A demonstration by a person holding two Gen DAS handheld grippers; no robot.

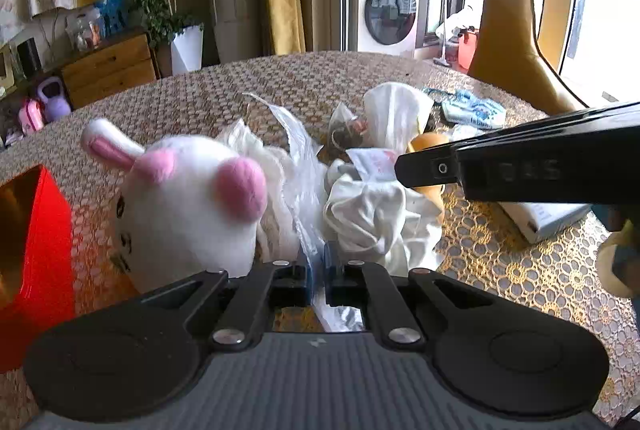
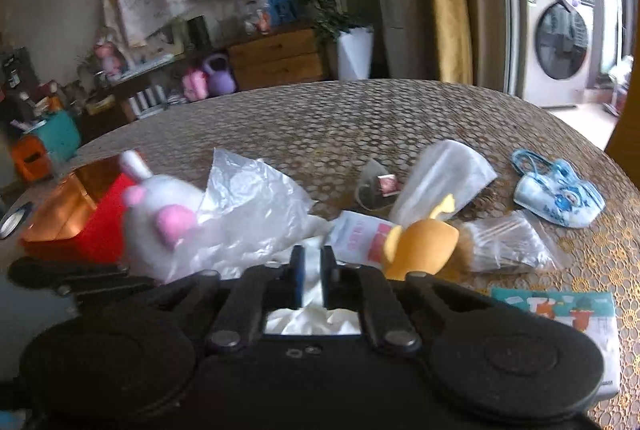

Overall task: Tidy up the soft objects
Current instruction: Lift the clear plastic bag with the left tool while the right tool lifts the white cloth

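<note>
The round bench under its lace cover carried a loose heap of soft things. At about nine o'clock on it stood a red box, open at the top, and just beside that lay the white plush rabbit with pink ears, its head toward the box. A crumpled clear plastic bag lay against the rabbit, and the left tool had its blue pads drawn together on a strip of that bag at the six o'clock edge of the heap. Next to it sat a bunched white cloth, over which the right tool was poised, pads close with a narrow gap; whether they pinched the cloth I could not tell. An orange plush toy rested at the cloth's three o'clock side, and a small blue patterned pouch lay well apart toward two o'clock.
</note>
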